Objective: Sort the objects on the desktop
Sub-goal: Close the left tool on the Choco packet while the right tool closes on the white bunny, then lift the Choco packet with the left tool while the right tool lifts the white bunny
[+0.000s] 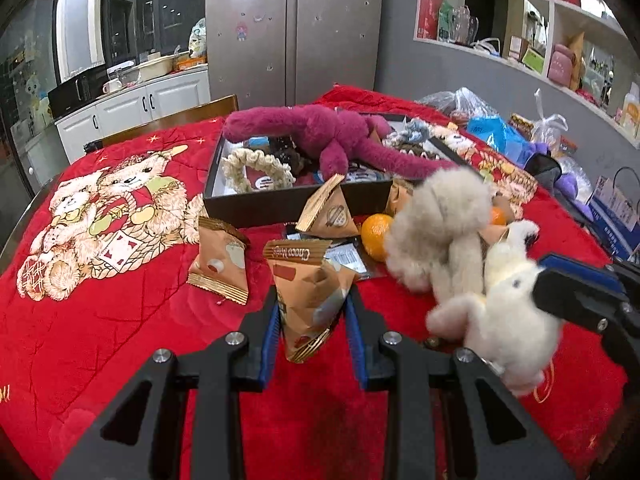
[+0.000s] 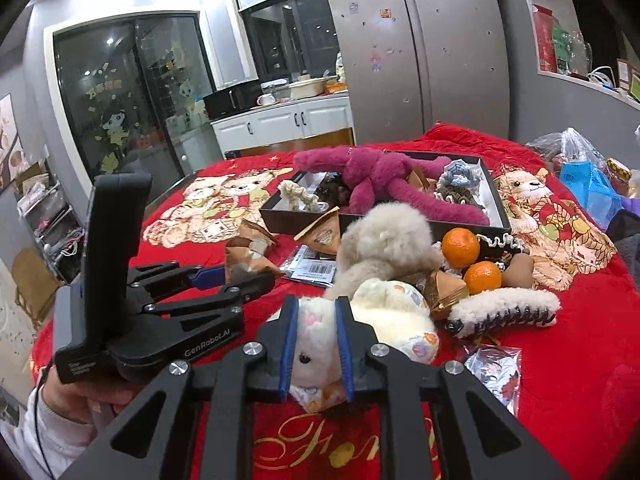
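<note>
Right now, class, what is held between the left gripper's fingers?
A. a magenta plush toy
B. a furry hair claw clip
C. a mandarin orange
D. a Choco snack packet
D: the left gripper is shut on the Choco snack packet, its blue pads pressing both sides of the orange-brown wrapper.

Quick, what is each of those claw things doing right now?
Left gripper: closed on a Choco snack packet.
Right gripper: closed on the white plush toy.

Bright indoor light glares off the fridge (image 2: pixel 420 52) and upper wall, fisheye bending darkens the corners, and the grey plush toy (image 1: pixel 440 220) looks motion-blurred.
</note>
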`<state>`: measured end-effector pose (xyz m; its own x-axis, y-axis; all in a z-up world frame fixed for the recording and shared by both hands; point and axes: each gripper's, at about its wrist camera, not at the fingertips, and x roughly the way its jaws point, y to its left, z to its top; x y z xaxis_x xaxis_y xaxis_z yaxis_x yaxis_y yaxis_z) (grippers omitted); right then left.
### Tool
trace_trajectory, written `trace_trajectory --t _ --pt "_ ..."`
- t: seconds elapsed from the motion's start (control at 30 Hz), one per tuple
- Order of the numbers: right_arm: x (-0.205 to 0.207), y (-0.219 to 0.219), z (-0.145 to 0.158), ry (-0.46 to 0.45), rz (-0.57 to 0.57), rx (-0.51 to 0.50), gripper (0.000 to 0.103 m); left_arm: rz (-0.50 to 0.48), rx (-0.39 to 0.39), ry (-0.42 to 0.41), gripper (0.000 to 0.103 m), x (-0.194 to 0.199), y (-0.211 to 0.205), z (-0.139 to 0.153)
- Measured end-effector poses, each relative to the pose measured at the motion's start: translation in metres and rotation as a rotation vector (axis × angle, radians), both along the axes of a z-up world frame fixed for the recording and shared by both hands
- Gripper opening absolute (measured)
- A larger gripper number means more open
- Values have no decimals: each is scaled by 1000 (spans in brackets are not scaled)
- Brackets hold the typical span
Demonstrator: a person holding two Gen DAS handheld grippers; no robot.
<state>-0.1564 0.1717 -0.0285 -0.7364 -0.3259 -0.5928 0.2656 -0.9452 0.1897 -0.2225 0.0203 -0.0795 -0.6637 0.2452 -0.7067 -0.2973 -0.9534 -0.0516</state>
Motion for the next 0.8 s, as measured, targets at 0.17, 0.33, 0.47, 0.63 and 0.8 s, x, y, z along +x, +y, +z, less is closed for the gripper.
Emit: trace_trajectory --t 0.17,0.33,0.47,0.63,0.8 --pt "8 6 19 24 9 -27 0 -12 18 18 30 4 2 10" --pt "14 4 25 34 3 23 0 -25 19 16 30 7 7 9" --pt "22 3 9 -2 26 43 2 -35 3 5 31 8 12 3" --pt "23 7 -9 -52 12 50 15 -53 -8 3 31 11 17 0" --pt "19 6 -23 -90 16 27 71 -49 -20 -17 31 8 18 -5"
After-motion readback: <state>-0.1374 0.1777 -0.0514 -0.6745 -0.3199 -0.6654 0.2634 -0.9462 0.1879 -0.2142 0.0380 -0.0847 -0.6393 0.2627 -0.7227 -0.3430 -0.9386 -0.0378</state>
